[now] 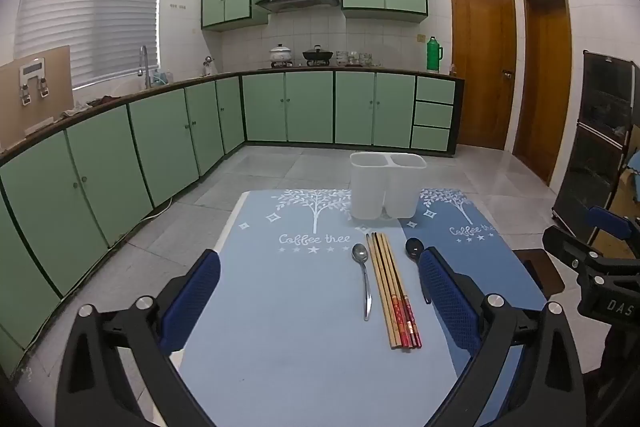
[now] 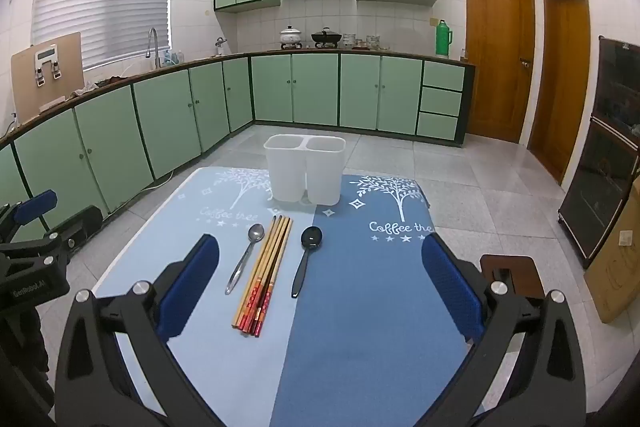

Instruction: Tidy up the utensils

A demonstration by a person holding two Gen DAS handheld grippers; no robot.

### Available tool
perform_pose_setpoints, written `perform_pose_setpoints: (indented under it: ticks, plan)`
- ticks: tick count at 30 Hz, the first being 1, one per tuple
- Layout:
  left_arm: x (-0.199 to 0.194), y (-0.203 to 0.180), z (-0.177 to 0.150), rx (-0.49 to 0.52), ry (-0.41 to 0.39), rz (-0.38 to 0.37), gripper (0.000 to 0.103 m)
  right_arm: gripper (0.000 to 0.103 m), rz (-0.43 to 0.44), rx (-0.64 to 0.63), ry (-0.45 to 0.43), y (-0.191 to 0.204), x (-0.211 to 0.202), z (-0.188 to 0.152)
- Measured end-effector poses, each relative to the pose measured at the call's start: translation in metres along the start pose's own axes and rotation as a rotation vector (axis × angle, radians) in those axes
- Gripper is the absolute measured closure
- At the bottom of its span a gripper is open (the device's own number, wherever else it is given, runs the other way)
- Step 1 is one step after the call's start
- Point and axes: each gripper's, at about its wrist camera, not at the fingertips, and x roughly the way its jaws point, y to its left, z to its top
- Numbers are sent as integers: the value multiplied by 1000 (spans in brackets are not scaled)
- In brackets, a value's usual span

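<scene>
While both sets of jaws stand spread wide and empty over the near edge of the desk (image 2: 360, 307), nothing is yet sorted: the steel spoon (image 2: 245, 257), the chopsticks (image 2: 262, 275) and the black spoon (image 2: 306, 259) lie side by side in front of the white two-compartment holder (image 2: 305, 169) at the far end. Judging by reach, the right gripper (image 2: 320, 287) should take the black spoon by its handle; the left gripper (image 1: 320, 299) suits the steel spoon, pinched across its thin neck.
</scene>
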Motion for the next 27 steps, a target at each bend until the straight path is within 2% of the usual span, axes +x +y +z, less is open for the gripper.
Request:
perform_pose_setpoints:
  ticks: [27]
  plan:
    - [-2, 4, 3, 3, 5, 6, 6, 5, -9, 18, 9, -6, 7, -6]
